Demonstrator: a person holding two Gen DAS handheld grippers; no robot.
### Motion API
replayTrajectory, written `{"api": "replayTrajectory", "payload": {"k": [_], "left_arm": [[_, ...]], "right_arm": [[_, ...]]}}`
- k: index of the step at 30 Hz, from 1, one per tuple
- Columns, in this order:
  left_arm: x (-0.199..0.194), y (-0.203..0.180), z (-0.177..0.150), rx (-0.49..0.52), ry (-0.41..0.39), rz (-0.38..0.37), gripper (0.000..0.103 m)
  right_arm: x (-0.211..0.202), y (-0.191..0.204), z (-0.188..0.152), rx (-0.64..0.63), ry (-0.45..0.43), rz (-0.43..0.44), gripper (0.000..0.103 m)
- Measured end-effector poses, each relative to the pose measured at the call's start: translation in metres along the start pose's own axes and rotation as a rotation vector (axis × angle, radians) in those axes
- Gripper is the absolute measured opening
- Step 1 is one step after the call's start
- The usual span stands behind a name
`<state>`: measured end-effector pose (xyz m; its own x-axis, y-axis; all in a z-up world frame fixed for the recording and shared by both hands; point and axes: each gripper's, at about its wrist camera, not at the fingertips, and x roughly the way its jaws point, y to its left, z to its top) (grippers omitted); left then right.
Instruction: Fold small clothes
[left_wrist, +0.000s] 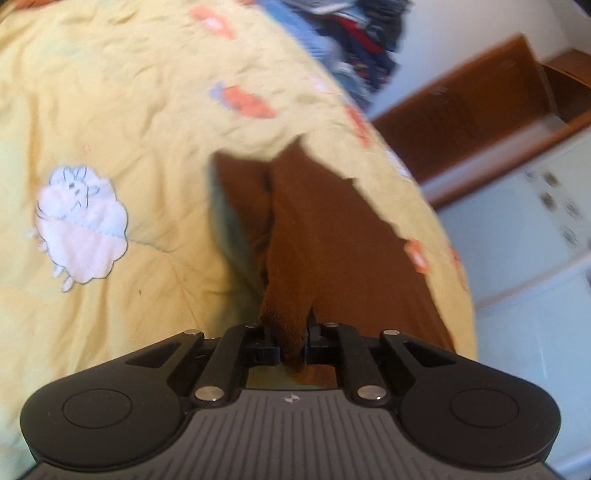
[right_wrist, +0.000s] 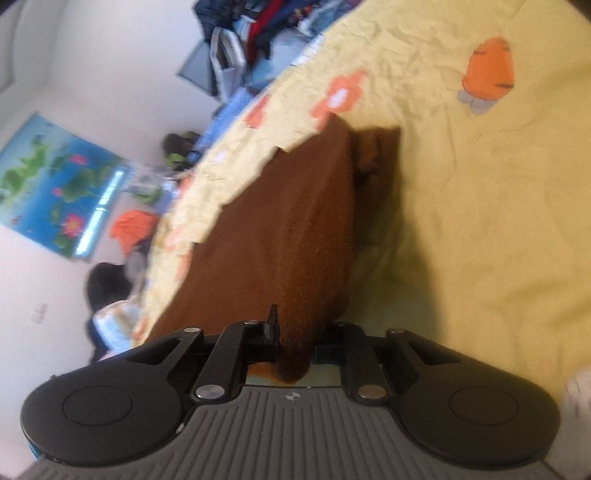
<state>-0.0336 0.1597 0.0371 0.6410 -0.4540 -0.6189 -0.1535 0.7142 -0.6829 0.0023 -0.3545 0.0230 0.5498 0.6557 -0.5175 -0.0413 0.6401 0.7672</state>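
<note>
Brown cloth (left_wrist: 317, 236) lay pinched in both clamped claws, left (left_wrist: 293, 349) and right (right_wrist: 295, 349), over the yellow bedspread (left_wrist: 129, 110); lifting evenly would have kept the fold square.

Brown fleece garment (left_wrist: 314, 236), plain, soft-napped, lying stretched along a yellow patterned quilt (left_wrist: 129, 110), far end bunched in folds, near edge pinched at two points, lifted slightly

Yellow quilted bedspread (left_wrist: 155, 110) covers bed; print: orange shapes, white sheep patch (left_wrist: 82, 225). Heap of dark, red, blue clothes (right_wrist: 258, 26) at far end of bed. Brown wooden furniture (left_wrist: 480, 107) against white wall. Lotus-flower poster (right_wrist: 55, 184) on wall. Orange item (right_wrist: 133, 229) beside bed, blurred.
</note>
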Motion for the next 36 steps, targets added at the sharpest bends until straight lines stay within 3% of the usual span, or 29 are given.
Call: {"api": "replayTrajectory", "payload": {"k": [4,6,7,9,10,11,12,14,17,19,21,22,24,26,29,32,34,35,36], "left_arm": [[-0.01,0.012,-0.013,0.13,0.067,0.07,0.012],[-0.007,0.022,-0.016,0.16,0.107,0.108,0.02],[-0.01,0.025,-0.014,0.163,0.112,0.122,0.024],[-0.03,0.026,0.002,0.157,0.04,0.124,0.037],[-0.041,0.025,0.013,0.156,-0.029,0.123,0.047],[-0.051,0.021,0.025,0.158,-0.107,0.135,0.078],[-0.057,0.014,0.036,0.166,-0.191,0.155,0.096],[-0.05,-0.008,0.06,0.239,-0.284,0.174,0.097],[0.005,-0.035,0.091,0.343,-0.236,0.195,0.096],[0.059,-0.051,0.104,0.396,-0.145,0.235,0.089],[0.104,-0.061,0.107,0.441,-0.078,0.297,0.062],[0.121,-0.063,0.106,0.453,-0.04,0.329,0.055],[0.143,-0.061,0.103,0.484,0.005,0.37,0.005],[0.136,-0.063,0.098,0.49,-0.049,0.384,0.004],[0.099,-0.062,0.094,0.482,-0.187,0.38,0.004],[0.112,-0.04,0.096,0.473,-0.12,0.468,0.004],[0.115,-0.039,0.086,0.532,-0.138,0.481,0.005],[0.112,-0.045,0.083,0.551,-0.139,0.498,0.007],[0.105,-0.051,0.08,0.564,-0.154,0.502,0.008]], "right_arm": [[-0.016,-0.011,-0.022,-0.001,0.053,-0.034,0.022],[-0.014,-0.021,-0.028,0.035,0.081,-0.084,0.035],[-0.018,-0.026,-0.025,0.072,0.065,-0.059,0.043],[-0.035,-0.028,-0.01,0.1,-0.031,-0.049,0.081],[-0.046,-0.025,-0.001,0.089,-0.104,-0.055,0.087],[-0.053,-0.021,0.012,0.067,-0.163,-0.057,0.091],[-0.055,-0.017,0.026,0.043,-0.196,-0.059,0.089],[-0.042,-0.009,0.055,-0.012,-0.204,-0.071,0.088],[0.004,0.004,0.093,-0.107,-0.149,-0.142,0.085],[0.042,0.012,0.108,-0.176,-0.093,-0.227,0.083],[0.078,0.017,0.116,-0.237,-0.031,-0.298,0.068],[0.093,0.021,0.115,-0.263,-0.012,-0.319,0.059],[0.11,0.029,0.11,-0.342,0.001,-0.337,0.016],[0.11,0.043,0.103,-0.408,-0.025,-0.324,0.016],[0.086,0.06,0.1,-0.443,-0.139,-0.221,0.016],[0.097,0.045,0.108,-0.428,-0.133,-0.275,0.016],[0.114,0.026,0.107,-0.391,-0.093,-0.333,0.016],[0.114,0.021,0.105,-0.373,-0.108,-0.318,0.02],[0.11,0.021,0.104,-0.345,-0.117,-0.303,0.031]]}}
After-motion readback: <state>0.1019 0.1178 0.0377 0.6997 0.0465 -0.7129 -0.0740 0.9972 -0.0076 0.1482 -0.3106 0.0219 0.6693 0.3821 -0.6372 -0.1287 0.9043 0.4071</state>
